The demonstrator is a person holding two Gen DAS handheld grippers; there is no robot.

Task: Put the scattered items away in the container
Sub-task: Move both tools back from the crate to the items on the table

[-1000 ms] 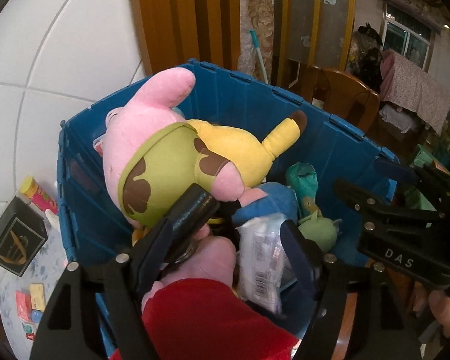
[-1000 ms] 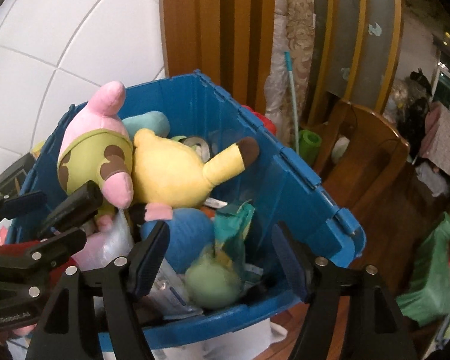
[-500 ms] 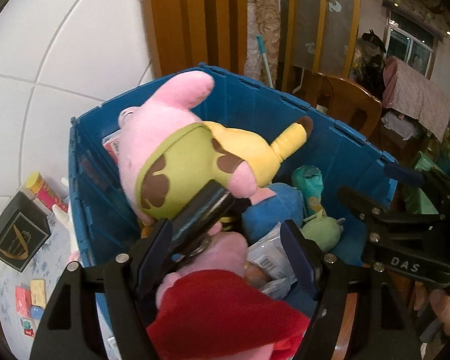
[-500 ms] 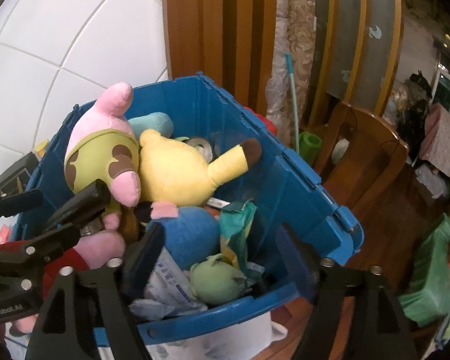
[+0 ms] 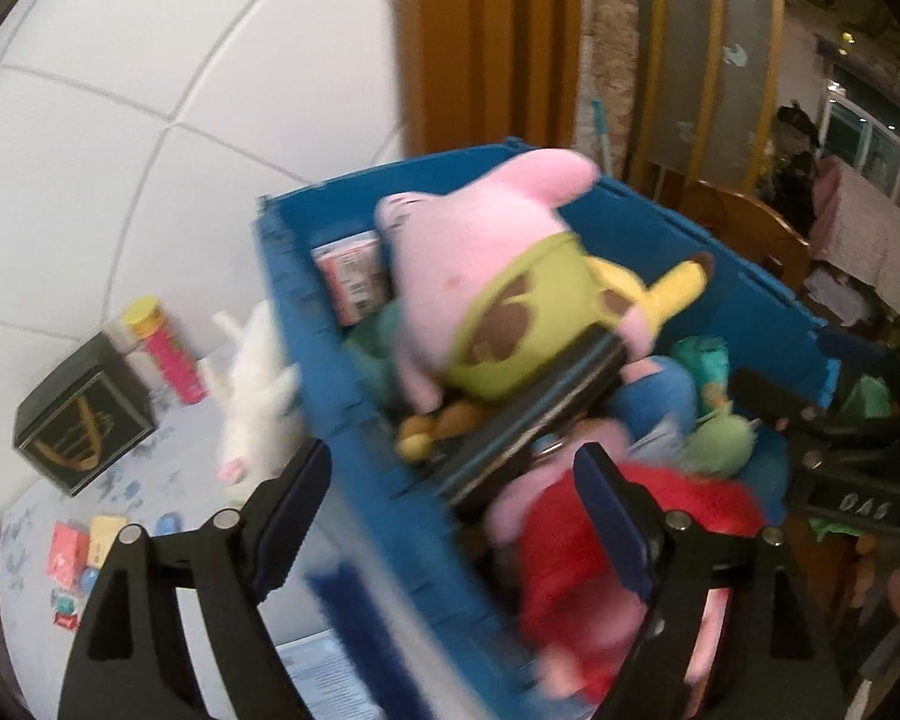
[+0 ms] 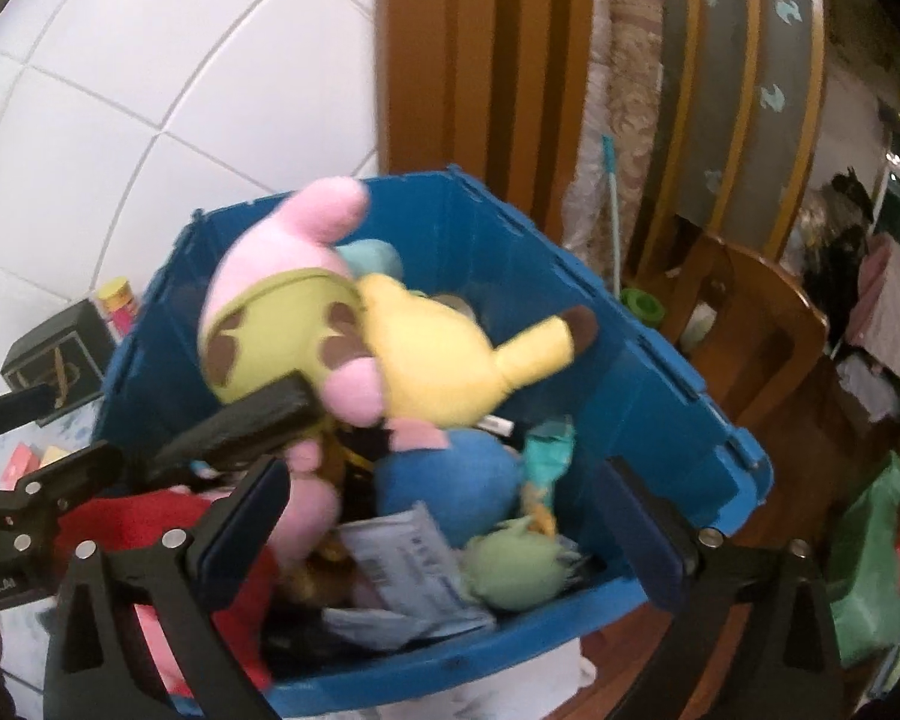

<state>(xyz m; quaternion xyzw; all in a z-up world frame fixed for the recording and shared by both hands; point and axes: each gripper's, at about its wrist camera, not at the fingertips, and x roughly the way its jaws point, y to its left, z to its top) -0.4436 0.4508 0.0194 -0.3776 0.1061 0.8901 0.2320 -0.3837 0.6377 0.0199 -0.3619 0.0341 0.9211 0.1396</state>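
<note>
A blue plastic crate [image 5: 390, 510] [image 6: 642, 372] is full of toys: a pink star plush in green shorts [image 5: 480, 276] [image 6: 270, 300], a yellow plush [image 6: 444, 372], a blue plush [image 6: 450, 480] and a red and pink plush [image 5: 618, 546] at the near edge. My left gripper [image 5: 450, 516] is open over the crate's near-left rim and holds nothing. My right gripper [image 6: 450, 534] is open and empty above the crate's near side. A white plush [image 5: 258, 402] lies on the table outside the crate.
Left of the crate on the table stand a black box [image 5: 81, 420], a pink tube with a yellow cap [image 5: 165, 348] and small coloured blocks [image 5: 84, 546]. A white tiled wall [image 5: 150, 120] is behind. Wooden chairs [image 6: 750, 312] and a green bag [image 6: 876, 558] are at the right.
My left gripper has pulled back and swung left off the red and pink plush, which now lies in the crate. The table's left side has come into view. My right gripper backed off slightly.
</note>
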